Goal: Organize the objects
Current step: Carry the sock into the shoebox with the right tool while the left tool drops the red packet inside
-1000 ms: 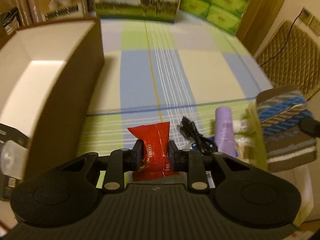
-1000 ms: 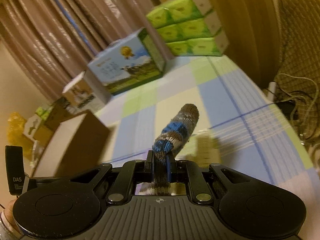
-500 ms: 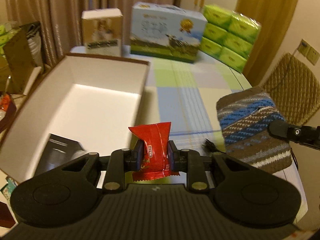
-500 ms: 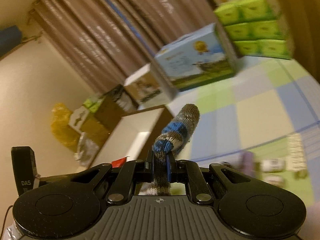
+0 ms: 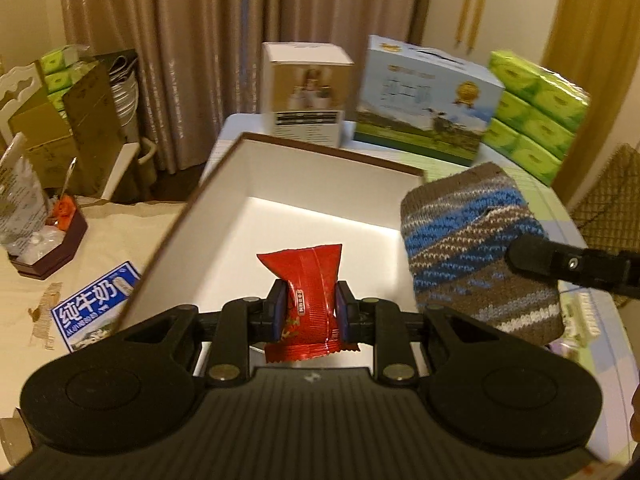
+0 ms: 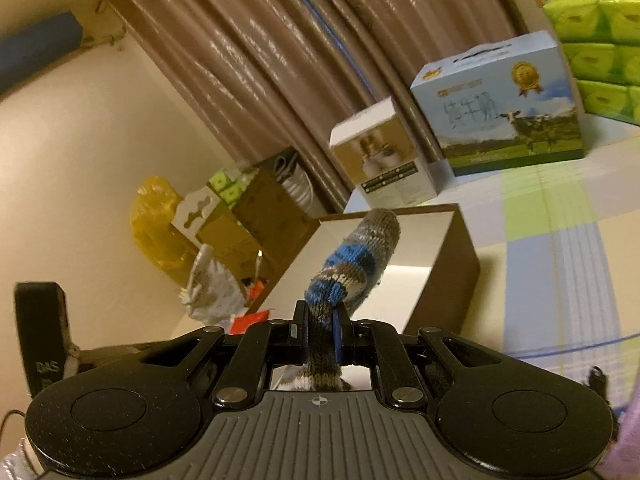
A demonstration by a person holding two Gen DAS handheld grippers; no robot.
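Red snack packet [image 5: 308, 292] sits clamped in my left tool [image 5: 309, 312], centre frame, over the open white-lined box [image 5: 320, 184]. My right tool [image 6: 320, 330] is clamped on the striped knitted pouch [image 6: 352, 264], also held over that box.

Left gripper [image 5: 310, 312], black body with blue pads, is gripping a packet [image 5: 306, 294] showing glossy red with a small white label. Just beyond it a box [image 5: 280, 184] is showing a white interior and brown rim. To the gripper's right a knit pouch [image 5: 476, 248] is showing brown, blue and cream zigzag stripes. Right gripper [image 6: 320, 336] is likewise showing black with blue pads. Beyond the box: one carton [image 5: 306, 92] showing white and tan, one carton [image 5: 424, 100] showing pale blue over a green field. Further right, packs [image 5: 536, 108] are showing lime green. Tablecloth [image 6: 560, 240] is showing green, blue and white checks. Curtains [image 5: 200, 40] are showing brown.
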